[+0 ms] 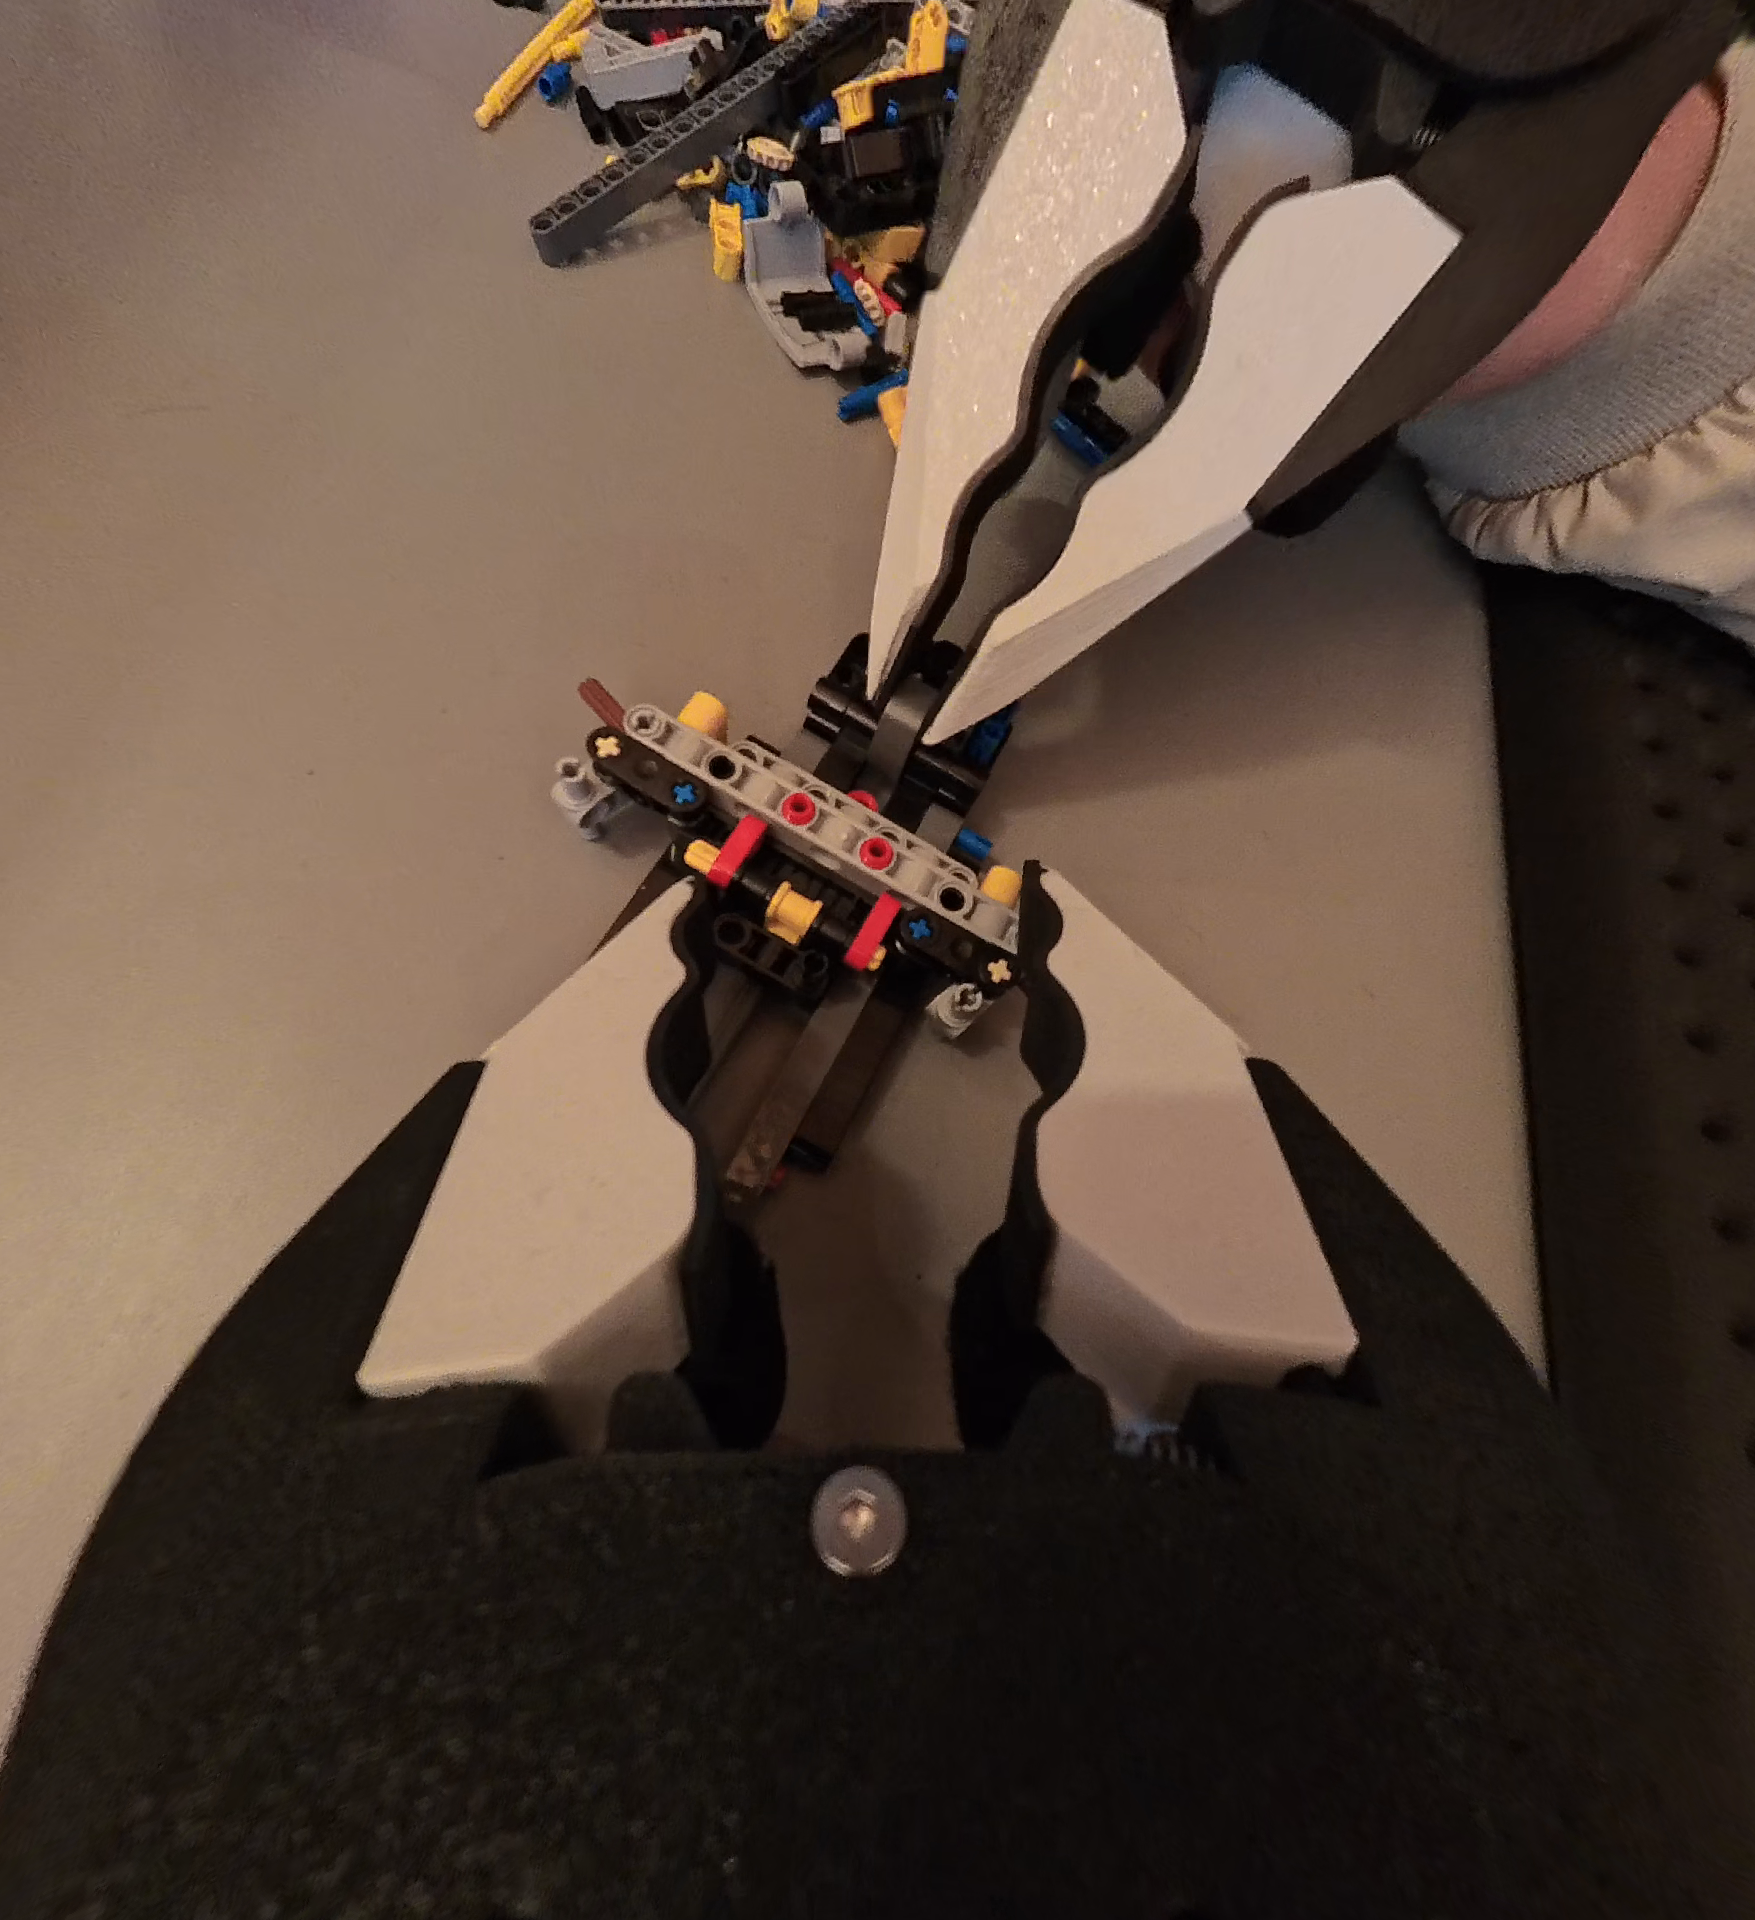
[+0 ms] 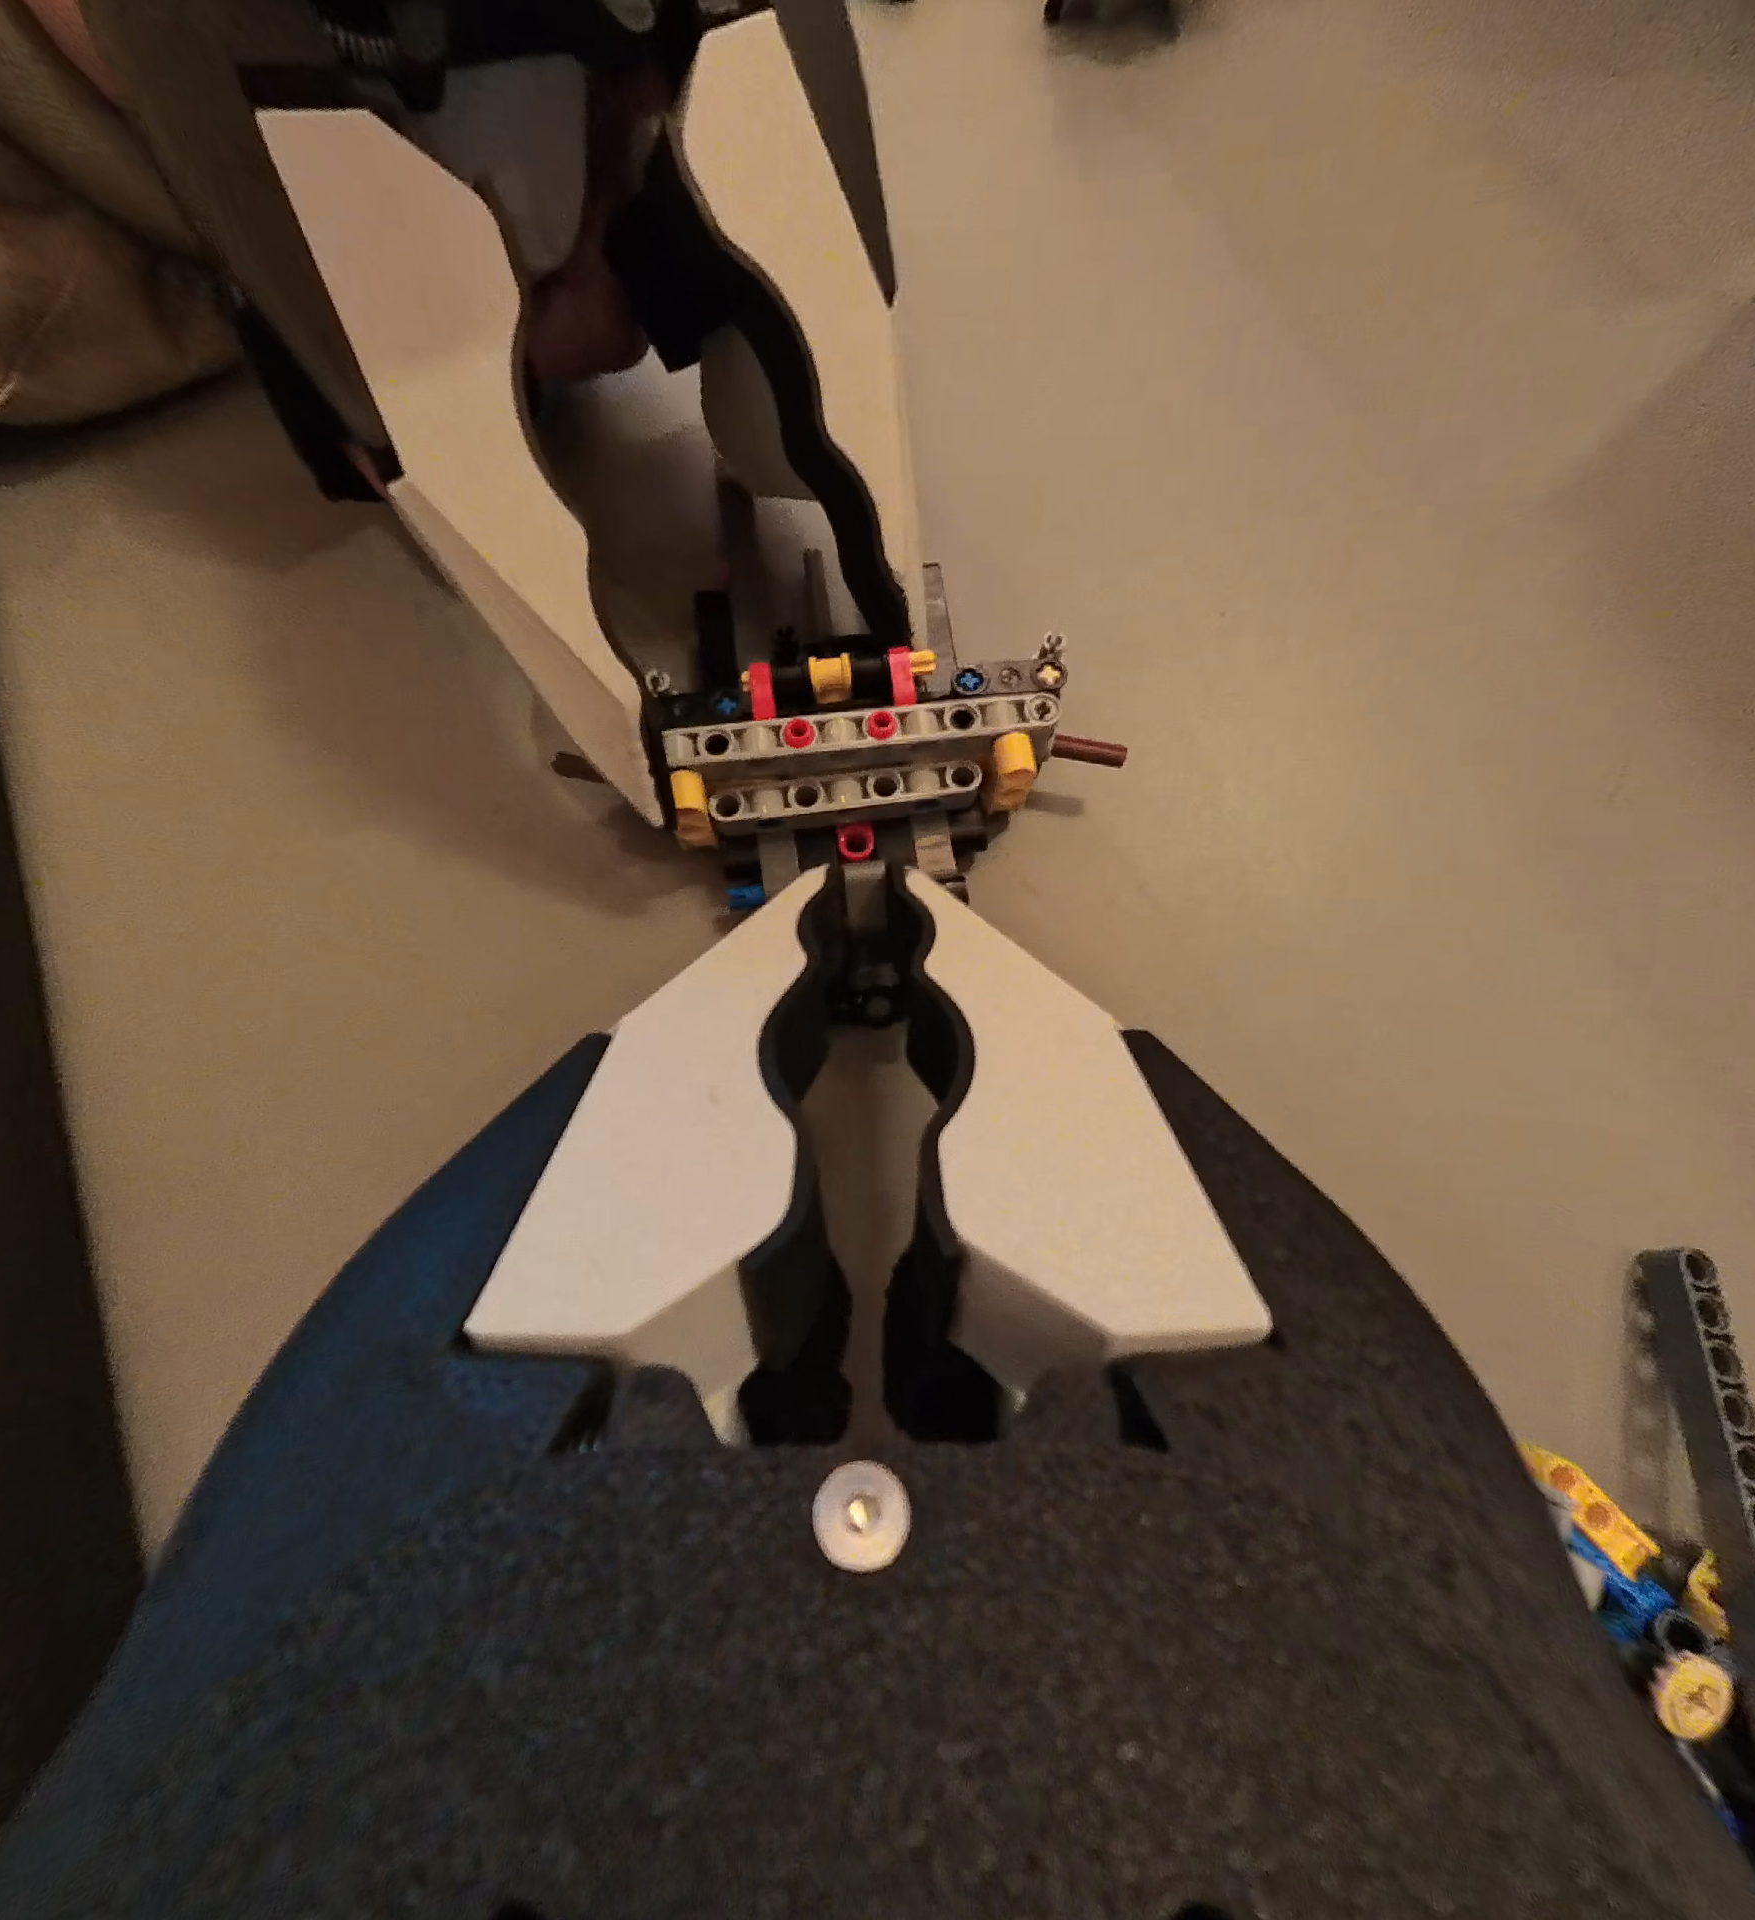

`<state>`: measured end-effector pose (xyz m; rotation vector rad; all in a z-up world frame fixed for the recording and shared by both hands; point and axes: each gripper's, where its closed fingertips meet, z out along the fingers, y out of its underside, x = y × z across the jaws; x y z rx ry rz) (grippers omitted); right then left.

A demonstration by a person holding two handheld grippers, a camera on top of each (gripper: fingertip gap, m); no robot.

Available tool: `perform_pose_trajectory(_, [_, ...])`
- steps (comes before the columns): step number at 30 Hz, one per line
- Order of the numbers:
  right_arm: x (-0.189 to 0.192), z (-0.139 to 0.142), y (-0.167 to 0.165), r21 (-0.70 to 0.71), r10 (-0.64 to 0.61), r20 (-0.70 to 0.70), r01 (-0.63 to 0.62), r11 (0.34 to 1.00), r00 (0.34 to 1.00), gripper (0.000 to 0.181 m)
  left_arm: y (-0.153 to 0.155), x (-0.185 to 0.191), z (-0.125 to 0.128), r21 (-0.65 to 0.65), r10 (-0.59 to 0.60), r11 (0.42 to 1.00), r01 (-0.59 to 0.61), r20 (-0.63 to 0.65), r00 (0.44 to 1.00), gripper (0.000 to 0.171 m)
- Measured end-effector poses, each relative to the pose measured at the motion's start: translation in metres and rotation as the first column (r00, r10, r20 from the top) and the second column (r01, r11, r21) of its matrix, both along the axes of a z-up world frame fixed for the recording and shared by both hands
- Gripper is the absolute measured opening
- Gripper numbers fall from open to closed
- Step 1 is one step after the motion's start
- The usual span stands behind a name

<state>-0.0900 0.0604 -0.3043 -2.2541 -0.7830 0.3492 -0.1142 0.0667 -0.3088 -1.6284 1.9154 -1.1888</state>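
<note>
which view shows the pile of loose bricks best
The left wrist view: the loose brick pile spreads across the table beyond the small brick assembly, though the right gripper covers its right side. The right wrist view shows only a few pieces cut off at its lower right edge.

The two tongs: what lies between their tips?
Only the small brick assembly: the left tongs straddle its near end, open, and the right tongs pinch its far black piece, in the left wrist view.
</note>
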Motion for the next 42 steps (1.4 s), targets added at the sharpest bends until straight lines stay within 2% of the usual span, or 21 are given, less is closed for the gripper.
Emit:
perform_pose_trajectory(6, [0.005,0.020,-0.001,0.025,-0.038,-0.258,0.046,0.999,0.965,0.005,0.005,-0.003,0.013,-0.050,0.008,0.999,-0.007,0.027,1.000,0.059])
perform_pose_trajectory(10, [0.003,0.016,-0.005,0.009,-0.014,-0.240,0.017,1.000,0.971,0.006,0.004,-0.007,0.012,-0.063,-0.011,0.998,0.012,0.016,1.000,0.059])
perform_pose_trajectory(13, [0.004,0.000,-0.014,-0.077,-0.009,-0.228,-0.009,0.997,0.974,0.006,0.001,-0.008,0.006,-0.074,-0.033,0.997,0.032,-0.005,0.999,0.059])
perform_pose_trajectory(19, [0.002,0.000,-0.015,-0.066,-0.019,-0.281,0.000,0.998,0.960,0.006,0.001,-0.009,0.005,-0.083,-0.039,0.996,0.038,-0.010,0.999,0.059])
perform_pose_trajectory(26, [-0.004,0.000,-0.022,-0.126,-0.013,-0.331,-0.030,0.992,0.944,0.007,-0.002,-0.014,0.006,-0.113,-0.083,0.990,0.082,-0.004,0.997,0.059])
perform_pose_trajectory(30, [-0.011,0.003,-0.025,-0.139,0.014,-0.357,-0.068,0.988,0.934,0.007,-0.004,-0.018,0.011,-0.182,-0.118,0.976,0.116,-0.003,0.993,0.058])
perform_pose_trajectory(32, [-0.009,0.016,-0.019,-0.083,0.005,-0.392,-0.041,0.996,0.920,0.007,0.000,-0.016,0.023,-0.266,-0.093,0.959,0.099,0.034,0.995,0.057])
perform_pose_trajectory(36, [-0.003,0.064,-0.011,0.066,0.027,-0.557,0.012,0.998,0.830,0.006,0.003,-0.009,0.057,-0.529,-0.027,0.844,0.092,0.130,0.991,0.057])
perform_pose_trajectory(39, [0.004,0.070,-0.008,0.071,-0.006,-0.595,0.060,0.996,0.804,0.006,0.006,-0.001,0.060,-0.692,0.045,0.722,0.017,0.071,0.996,0.056])
perform_pose_trajectory(40, [0.006,0.070,-0.010,0.050,-0.008,-0.617,0.049,0.998,0.787,0.007,0.011,0.001,0.060,-0.753,0.086,0.658,-0.016,0.054,0.995,0.024])
perform_pose_trajectory(41, [0.008,0.076,-0.009,0.037,-0.023,-0.661,0.063,0.997,0.750,0.004,0.014,0.001,0.065,-0.816,0.104,0.578,-0.005,0.067,0.992,0.006])
perform_pose_trajectory(42, [0.009,0.085,-0.010,0.052,-0.008,-0.706,0.063,0.997,0.708,0.004,0.014,0.001,0.070,-0.852,0.096,0.522,0.019,0.081,0.992,0.007])
